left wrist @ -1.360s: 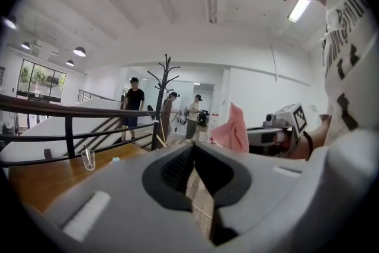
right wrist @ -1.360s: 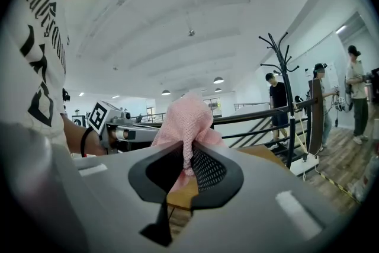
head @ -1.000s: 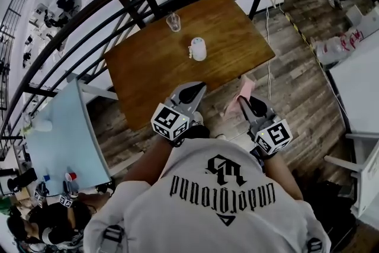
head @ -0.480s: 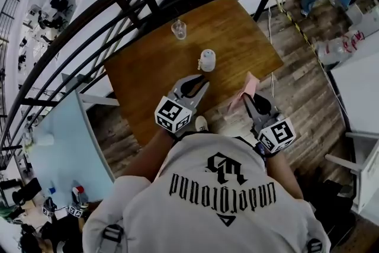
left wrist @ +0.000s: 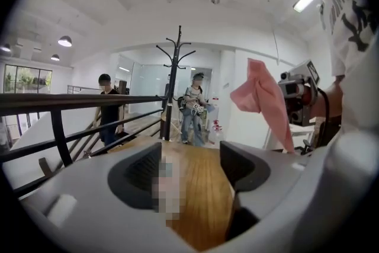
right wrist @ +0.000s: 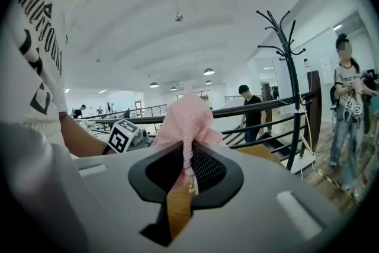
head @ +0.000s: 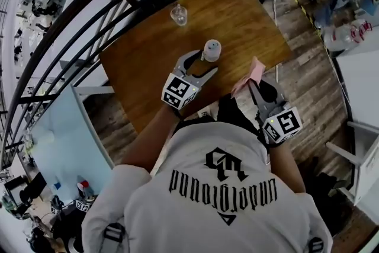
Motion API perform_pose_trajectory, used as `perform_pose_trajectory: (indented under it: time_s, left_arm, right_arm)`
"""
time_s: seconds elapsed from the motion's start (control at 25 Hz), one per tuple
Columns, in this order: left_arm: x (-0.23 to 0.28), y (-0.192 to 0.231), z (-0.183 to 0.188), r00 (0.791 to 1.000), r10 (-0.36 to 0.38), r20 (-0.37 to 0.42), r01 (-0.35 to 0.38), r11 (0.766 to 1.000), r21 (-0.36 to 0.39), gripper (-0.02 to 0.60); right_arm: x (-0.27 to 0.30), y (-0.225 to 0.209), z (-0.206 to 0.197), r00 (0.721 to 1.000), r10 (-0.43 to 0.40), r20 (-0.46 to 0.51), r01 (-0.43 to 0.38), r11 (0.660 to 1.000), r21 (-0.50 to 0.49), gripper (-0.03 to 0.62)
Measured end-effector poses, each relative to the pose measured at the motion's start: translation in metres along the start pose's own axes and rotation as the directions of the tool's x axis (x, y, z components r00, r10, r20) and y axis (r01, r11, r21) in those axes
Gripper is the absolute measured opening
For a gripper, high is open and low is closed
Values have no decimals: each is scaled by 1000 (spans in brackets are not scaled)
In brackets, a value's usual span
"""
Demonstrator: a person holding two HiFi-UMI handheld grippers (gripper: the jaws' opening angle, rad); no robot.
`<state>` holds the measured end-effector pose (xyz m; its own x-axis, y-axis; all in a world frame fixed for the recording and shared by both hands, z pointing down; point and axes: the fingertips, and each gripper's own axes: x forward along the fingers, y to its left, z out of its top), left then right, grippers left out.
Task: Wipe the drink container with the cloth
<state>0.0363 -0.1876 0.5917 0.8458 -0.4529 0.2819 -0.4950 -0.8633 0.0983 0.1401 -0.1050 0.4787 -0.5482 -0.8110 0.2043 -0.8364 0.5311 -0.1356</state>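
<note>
White container (head: 212,50) sits beyond just-opened, empty left tongs (head: 205,63).

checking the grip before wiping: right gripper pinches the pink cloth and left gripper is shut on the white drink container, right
Not quite: the left gripper is open, not shut on the white drink container. The left gripper view shows its jaws apart, having just been opening, with the container at their tips, unclamped. The right gripper does pinch the pink cloth.
</note>
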Motion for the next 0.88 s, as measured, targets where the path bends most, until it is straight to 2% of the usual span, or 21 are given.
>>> perform_pose_trajectory:
  time_s: [0.12,0.32,0.68,0.88]
  left_arm:
    - [14,8,-18,999,9,-42,-9,1000,9,380]
    - [40,23,-35,996,7,-91,-3,999,38,410]
    - [100,47,-48,989,33,-143,-33,999,2,416]
    - [92,56,-69,984,47,-174,-50,999,-9,416]
  right_arm:
    - [14,-8,-9,1000,23,-21,-23,1000,15,37]
    - [46,-29,-15,997,69,-42,-69,998,15,37]
    - [81,-89,-20,987,128,-100,-124,991,45,37]
    - [92,-80,-26,982,149,-120,-143,988,54,37]
